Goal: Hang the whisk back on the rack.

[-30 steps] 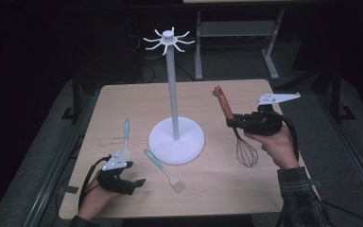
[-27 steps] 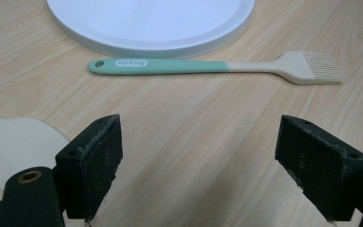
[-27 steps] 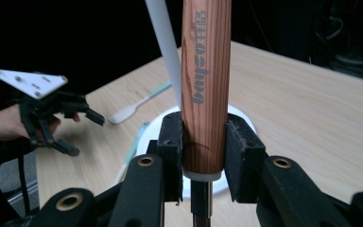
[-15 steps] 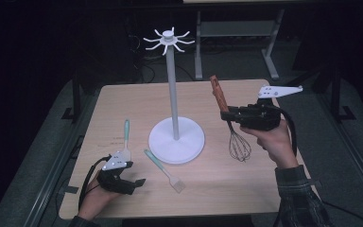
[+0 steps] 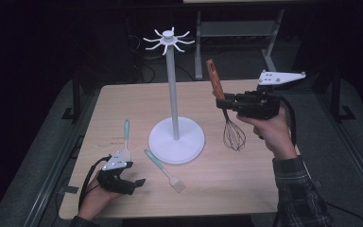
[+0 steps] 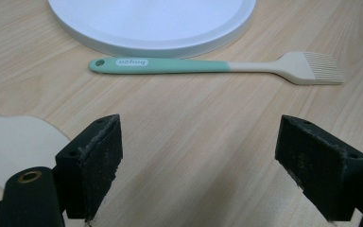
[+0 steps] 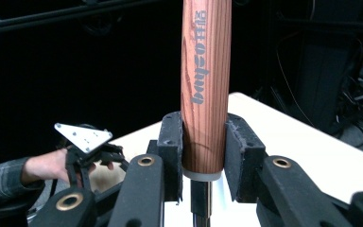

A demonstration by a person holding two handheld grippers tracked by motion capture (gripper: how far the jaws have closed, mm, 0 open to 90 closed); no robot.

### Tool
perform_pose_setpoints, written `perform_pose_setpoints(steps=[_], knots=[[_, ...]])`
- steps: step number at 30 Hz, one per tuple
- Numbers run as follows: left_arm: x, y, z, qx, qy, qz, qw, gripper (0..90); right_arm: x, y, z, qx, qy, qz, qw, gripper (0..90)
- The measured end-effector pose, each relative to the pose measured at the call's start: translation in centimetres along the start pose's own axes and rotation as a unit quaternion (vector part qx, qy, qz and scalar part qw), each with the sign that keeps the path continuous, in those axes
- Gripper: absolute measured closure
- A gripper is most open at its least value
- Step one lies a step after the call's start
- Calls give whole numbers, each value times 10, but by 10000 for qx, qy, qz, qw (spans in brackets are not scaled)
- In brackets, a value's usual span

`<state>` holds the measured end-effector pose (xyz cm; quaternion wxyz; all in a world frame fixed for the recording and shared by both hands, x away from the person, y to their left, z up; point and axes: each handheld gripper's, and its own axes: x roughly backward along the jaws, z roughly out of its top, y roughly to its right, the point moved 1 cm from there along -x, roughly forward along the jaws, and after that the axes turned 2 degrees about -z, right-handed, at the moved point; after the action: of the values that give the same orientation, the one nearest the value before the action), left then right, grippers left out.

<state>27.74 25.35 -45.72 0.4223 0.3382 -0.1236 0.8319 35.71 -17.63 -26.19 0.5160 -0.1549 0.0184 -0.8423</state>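
Observation:
A whisk with a wooden handle (image 5: 214, 78) hangs upright above the table, its wire head (image 5: 234, 135) pointing down. My right gripper (image 5: 222, 101) is shut on the handle's lower end, to the right of the white hook stand (image 5: 171, 90). In the right gripper view the pads (image 7: 238, 151) press both sides of the handle (image 7: 205, 71). My left gripper (image 5: 133, 182) rests open near the table's front left corner. In the left gripper view its jaws stand wide with nothing between them (image 6: 198, 165), short of a teal-handled pastry brush (image 6: 208, 66).
The stand's round base (image 5: 176, 140) sits mid-table, and its hooks (image 5: 168, 40) spread at the top. A teal-handled spatula (image 5: 125, 137) lies left of the base, and the brush (image 5: 163, 170) in front of it. Dark floor and shelving surround the table (image 5: 217, 189).
My right gripper has risen with the whisk and drifted slightly towards the stand, lifting the wire head clear of the table. The left gripper has stayed put.

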Motion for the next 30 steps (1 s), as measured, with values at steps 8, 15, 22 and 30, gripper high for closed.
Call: perform_pose_setpoints(steps=[8,15,22,30], knots=[[-1,0,0,28,3,-12,10000,151,-8,-13,20,178,116,206,9996,709],[0,0,0,9,-9,-17,10000,152,-17,-20,33,312,143,250,9991,709],[0,0,0,62,11,-24,10000,152,-25,-22,42,374,175,292,9987,709],[0,0,0,21,-19,-23,10000,152,-34,-22,44,379,197,373,9984,709]])
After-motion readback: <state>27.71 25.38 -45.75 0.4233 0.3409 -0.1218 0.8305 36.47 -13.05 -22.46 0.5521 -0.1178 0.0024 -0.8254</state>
